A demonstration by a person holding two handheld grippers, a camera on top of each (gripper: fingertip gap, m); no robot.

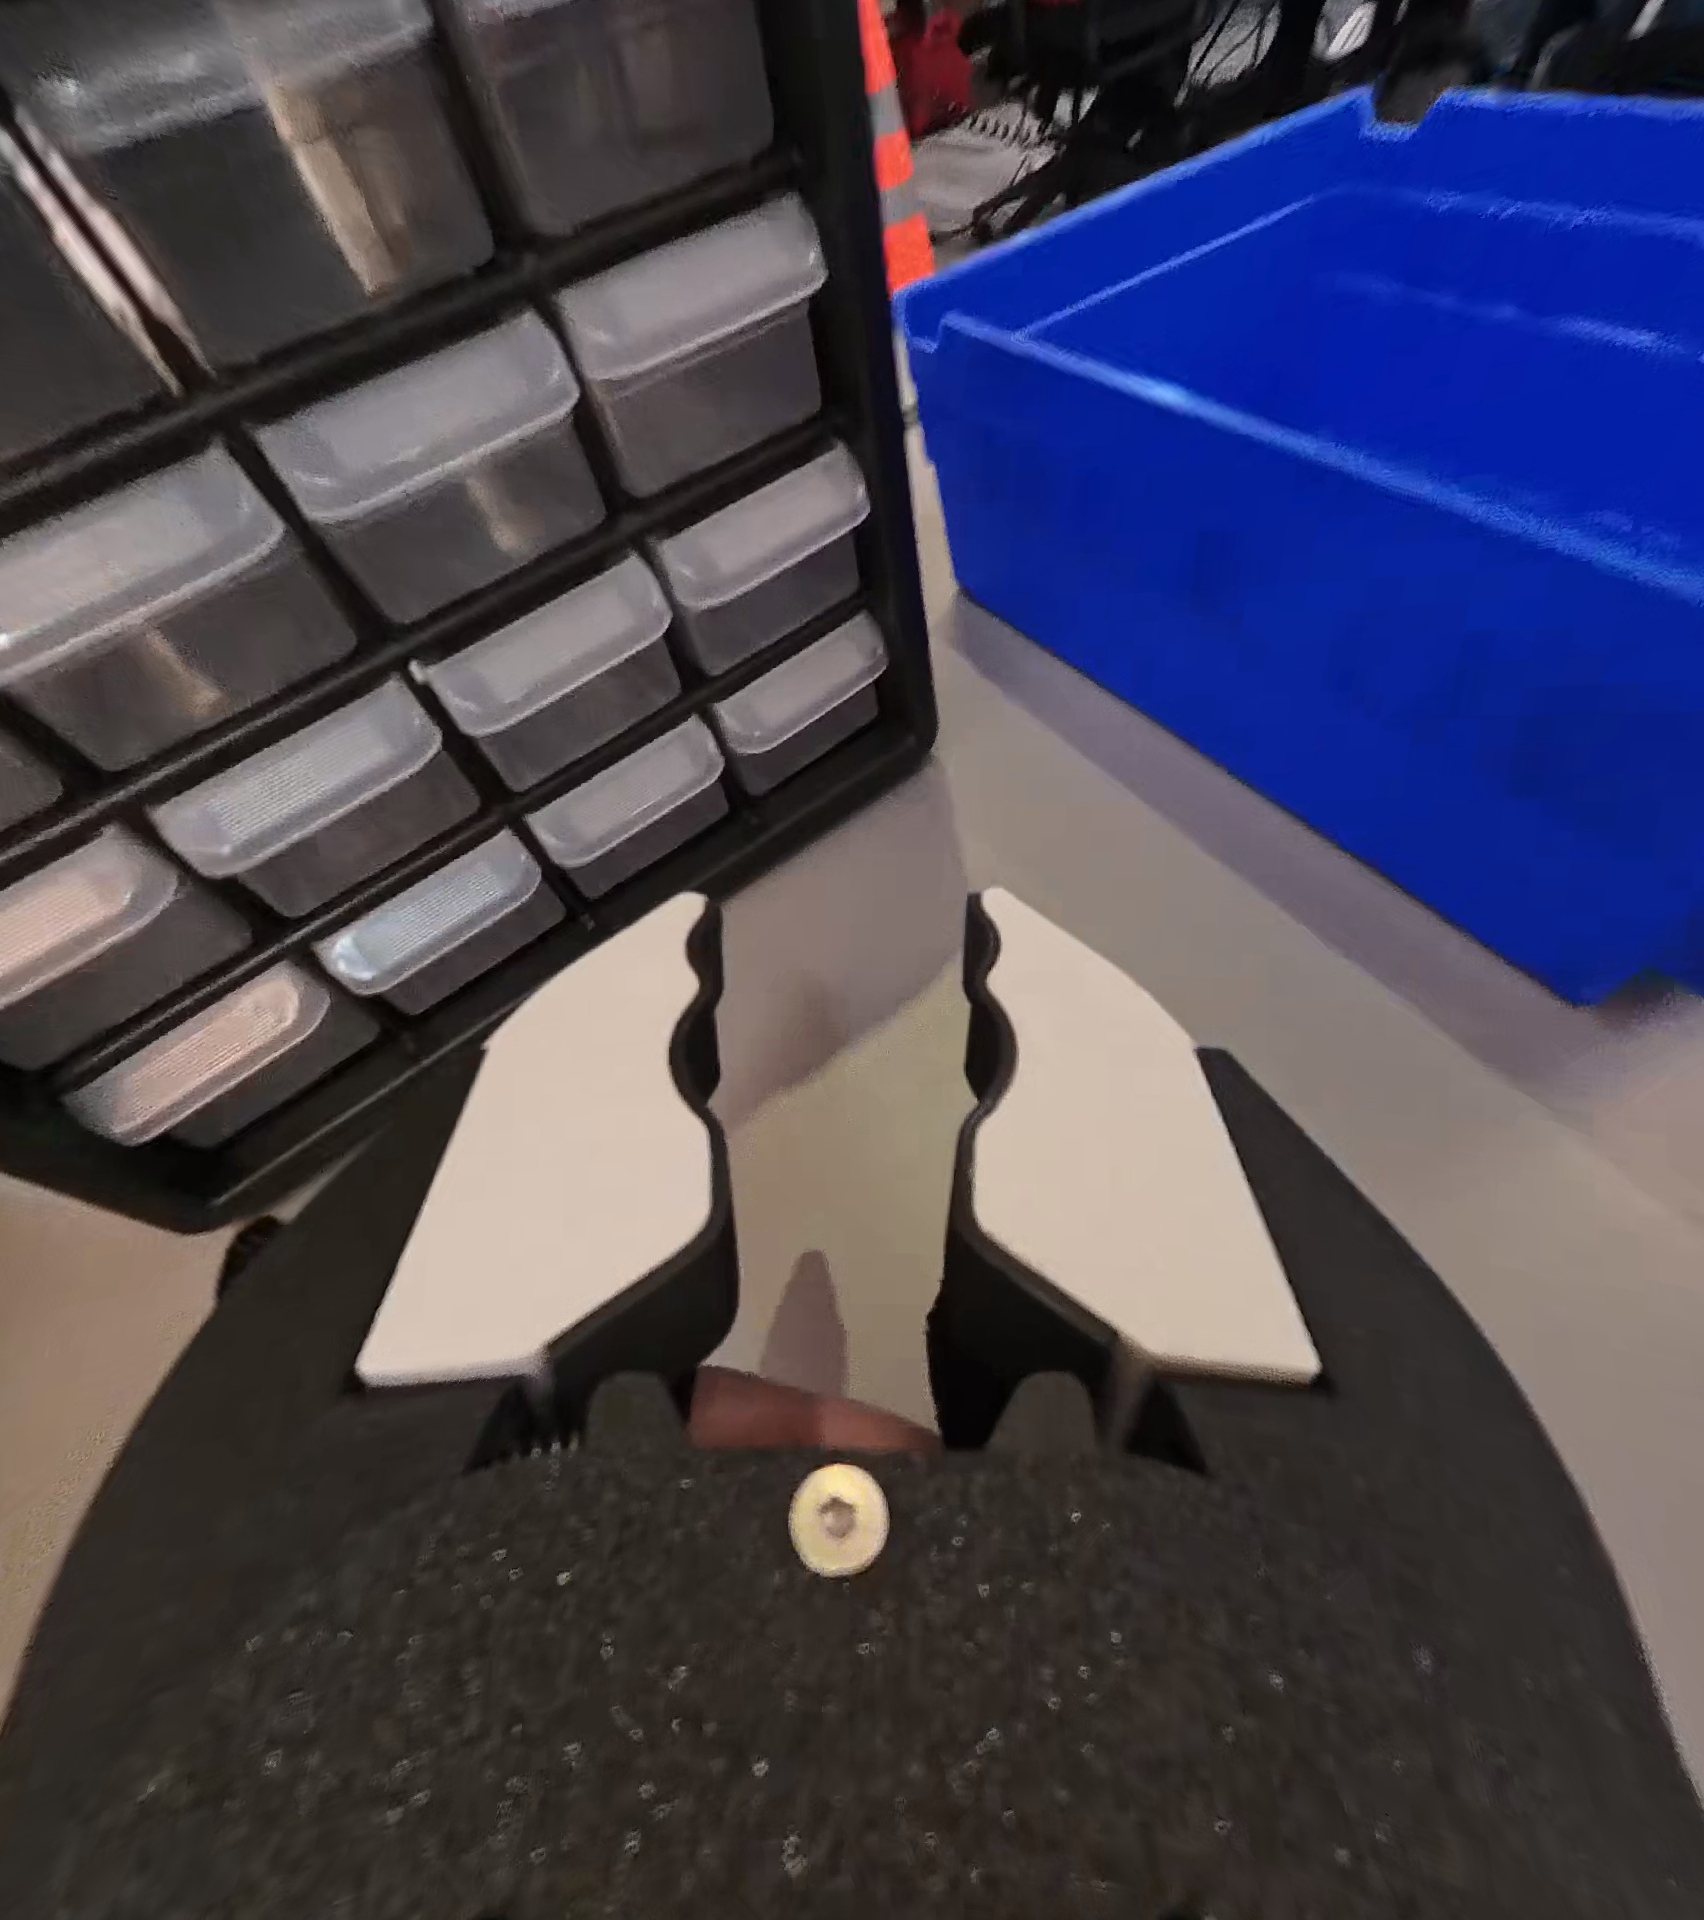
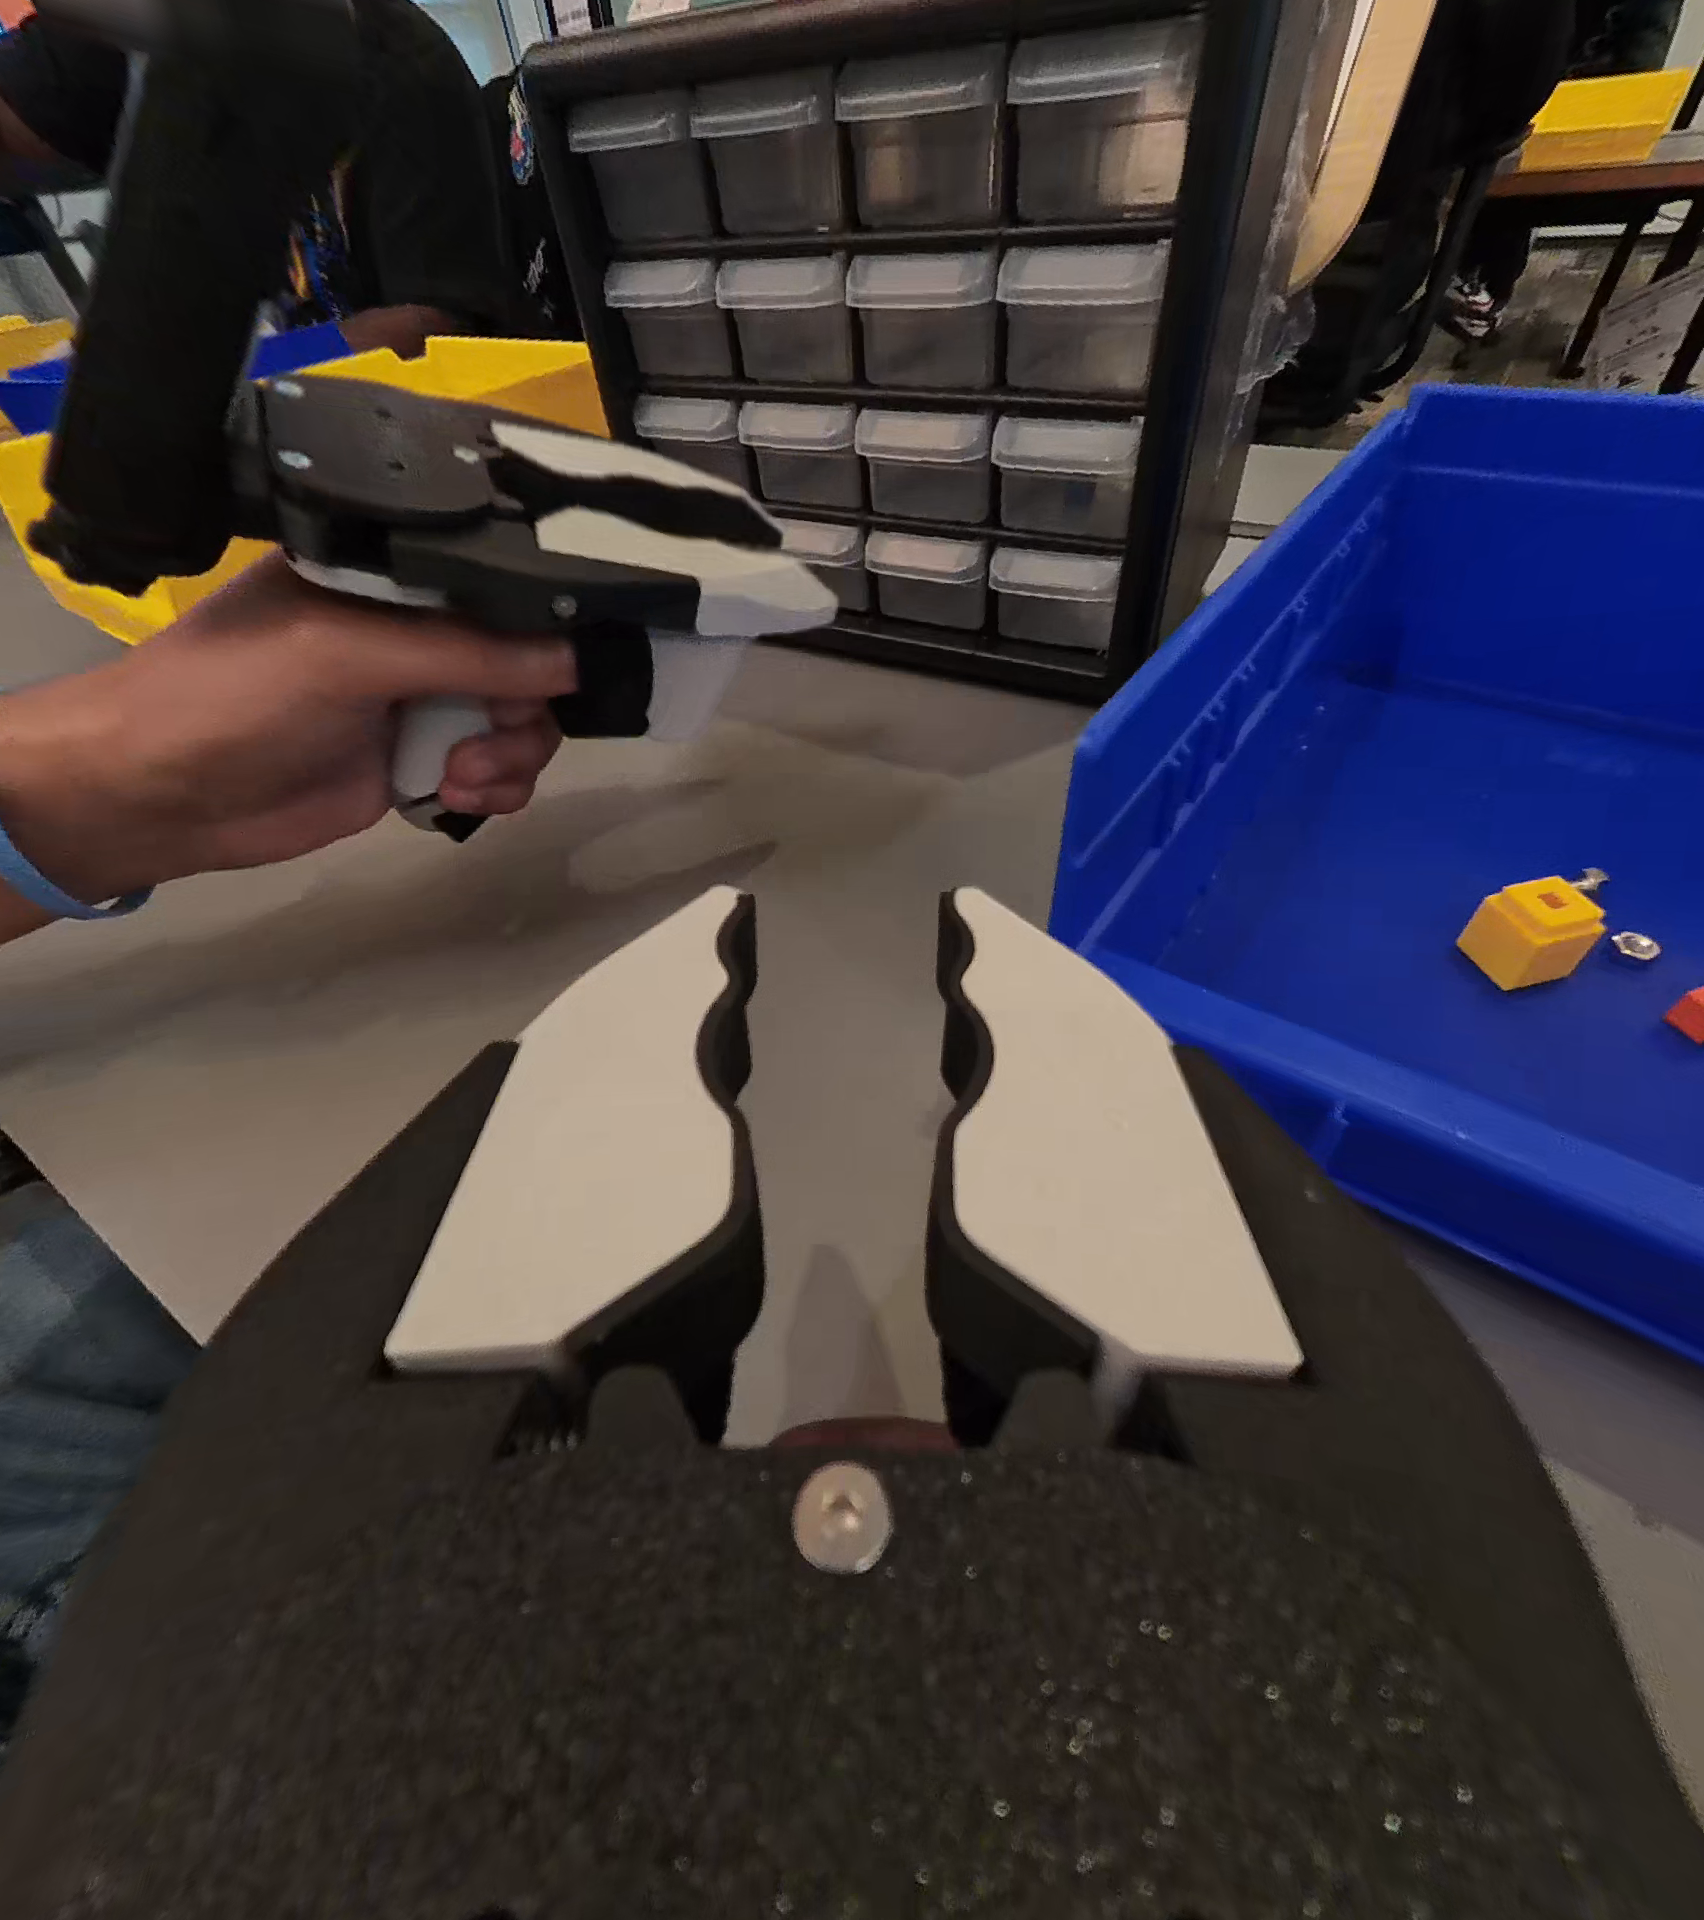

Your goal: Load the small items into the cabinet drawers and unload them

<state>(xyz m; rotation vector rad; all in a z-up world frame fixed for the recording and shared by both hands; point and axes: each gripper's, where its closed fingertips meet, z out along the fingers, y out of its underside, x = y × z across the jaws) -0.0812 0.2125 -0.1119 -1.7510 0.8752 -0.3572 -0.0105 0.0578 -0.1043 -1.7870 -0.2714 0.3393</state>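
Both grippers' fingers (image 1: 843, 1039) (image 2: 846, 1039) are held apart and empty; the small yellow block (image 2: 1528, 933), right of them, could be fumbled.

We hold the left gripper (image 1: 843, 925) level, jaws parted with a clear gap, nothing between them. Our left hand (image 2: 308, 727) wraps its handle from below, fingers (image 2: 500, 764) curled on the white grip, a blue band on the wrist. The right gripper (image 2: 846, 914) sits lower and nearer us, jaws parted too, empty, pointing forward.
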